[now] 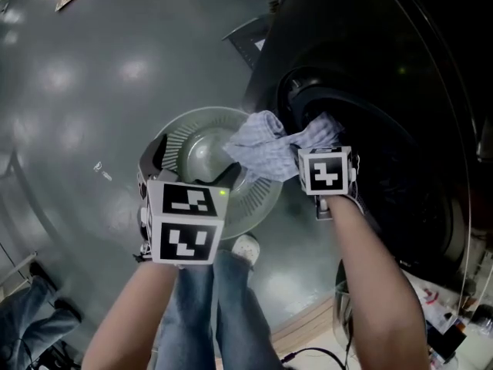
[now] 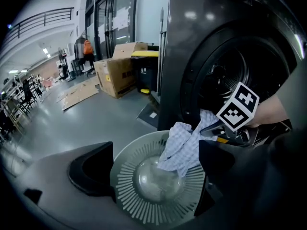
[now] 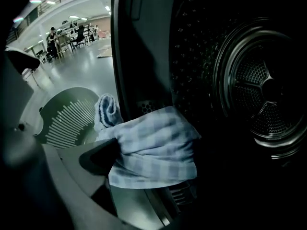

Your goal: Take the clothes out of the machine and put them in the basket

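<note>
A light blue checked cloth [image 1: 262, 149] hangs from the dark machine's [image 1: 385, 129] round door opening down into the grey slotted basket [image 1: 254, 206] on the floor. In the right gripper view the cloth [image 3: 153, 147] lies bunched between the jaws of my right gripper [image 3: 156, 169]. It rests against the left finger [image 3: 98, 157], while the other finger is lost in the dark. The jaws stand wide, at the drum's [image 3: 268, 95] mouth. My left gripper [image 2: 153, 176] hovers open over the basket [image 2: 144, 210] with nothing held. The cloth's [image 2: 184, 145] lower end touches the basket's inside.
The person's jeans-clad legs [image 1: 208, 299] and a shoe [image 1: 246, 247] stand just behind the basket. Cardboard boxes [image 2: 120, 73], a yellow-lidded bin [image 2: 146, 71] and flattened cardboard [image 2: 79, 95] sit farther off on the grey floor. Cables and small items [image 1: 447, 330] lie by the machine's near side.
</note>
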Demonstrator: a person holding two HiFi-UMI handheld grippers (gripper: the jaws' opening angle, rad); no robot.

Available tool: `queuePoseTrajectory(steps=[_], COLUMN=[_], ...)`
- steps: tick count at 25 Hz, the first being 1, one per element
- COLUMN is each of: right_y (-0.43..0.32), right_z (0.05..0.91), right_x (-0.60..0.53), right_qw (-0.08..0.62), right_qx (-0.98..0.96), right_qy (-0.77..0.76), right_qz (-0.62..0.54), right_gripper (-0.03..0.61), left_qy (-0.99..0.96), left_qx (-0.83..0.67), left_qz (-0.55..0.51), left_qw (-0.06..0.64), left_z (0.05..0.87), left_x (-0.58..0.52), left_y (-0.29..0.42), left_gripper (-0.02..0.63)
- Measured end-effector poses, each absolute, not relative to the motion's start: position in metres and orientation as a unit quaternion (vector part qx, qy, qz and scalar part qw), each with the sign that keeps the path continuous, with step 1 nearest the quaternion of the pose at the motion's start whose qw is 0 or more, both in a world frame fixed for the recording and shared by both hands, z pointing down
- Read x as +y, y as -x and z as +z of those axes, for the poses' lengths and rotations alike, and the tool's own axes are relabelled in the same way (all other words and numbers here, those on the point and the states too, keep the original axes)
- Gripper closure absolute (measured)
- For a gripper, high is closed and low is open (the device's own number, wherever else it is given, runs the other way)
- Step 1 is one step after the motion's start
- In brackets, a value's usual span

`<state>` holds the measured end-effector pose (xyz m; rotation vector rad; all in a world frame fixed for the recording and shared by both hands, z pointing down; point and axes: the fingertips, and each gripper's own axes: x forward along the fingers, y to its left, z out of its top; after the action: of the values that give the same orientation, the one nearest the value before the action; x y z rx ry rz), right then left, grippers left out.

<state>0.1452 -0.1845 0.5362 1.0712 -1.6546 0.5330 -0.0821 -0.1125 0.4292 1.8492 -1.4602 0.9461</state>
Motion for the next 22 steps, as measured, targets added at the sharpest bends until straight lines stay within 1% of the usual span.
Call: queuePoseTrajectory(steps=[4, 6, 7, 8, 11, 12, 13, 14, 15, 20, 22], right_y=[-0.150, -0.153, -0.156, -0.159, -0.161, -0.153, -0.141, -0.128, -0.117, -0.101, -0.087], right_z=[0.547, 0.545, 0.543, 0.541, 0.532, 0.526, 0.520, 0.516, 0.514, 0.510, 0.500], right_x=[-0.190, -0.192, -0.192, -0.192, -0.189, -0.189, -0.189, -0.185, -0.178, -0.157, -0.158], right_qw=[0.526, 0.539, 0.549, 0.560, 0.588, 0.589, 0.584, 0.577, 0.568, 0.514, 0.487], right_qx=[-0.681, -0.670, -0.663, -0.656, -0.645, -0.655, -0.672, -0.689, -0.701, -0.706, -0.727], right_qy=[-0.462, -0.467, -0.467, -0.466, -0.456, -0.448, -0.435, -0.421, -0.411, -0.431, -0.422], right_qz=[0.217, 0.206, 0.201, 0.197, 0.173, 0.153, 0.133, 0.125, 0.130, 0.226, 0.237], right_gripper=[0.097, 0.106, 0.146, 0.170, 0.212, 0.238, 0.303, 0.472, 0.495, 0.499, 0.499], left_qy=[-0.693, -0.690, -0.689, -0.689, -0.688, -0.688, -0.687, -0.687, -0.687, -0.692, -0.693], left_qx=[-0.551, -0.552, -0.553, -0.553, -0.553, -0.554, -0.554, -0.555, -0.555, -0.556, -0.558], left_qz=[0.357, 0.359, 0.359, 0.359, 0.359, 0.359, 0.358, 0.357, 0.356, 0.349, 0.344], left_qw=[0.298, 0.300, 0.301, 0.301, 0.302, 0.303, 0.304, 0.305, 0.305, 0.301, 0.300], left_z=[0.434, 0.435, 0.435, 0.434, 0.431, 0.430, 0.429, 0.428, 0.427, 0.415, 0.410], left_x=[-0.114, -0.112, -0.110, -0.109, -0.105, -0.104, -0.103, -0.102, -0.101, -0.100, -0.099], left_y=[0.089, 0.092, 0.093, 0.094, 0.096, 0.096, 0.097, 0.098, 0.098, 0.103, 0.106], left_gripper=[0.054, 0.054, 0.054, 0.054, 0.054, 0.054, 0.054, 0.054, 0.054, 0.055, 0.055])
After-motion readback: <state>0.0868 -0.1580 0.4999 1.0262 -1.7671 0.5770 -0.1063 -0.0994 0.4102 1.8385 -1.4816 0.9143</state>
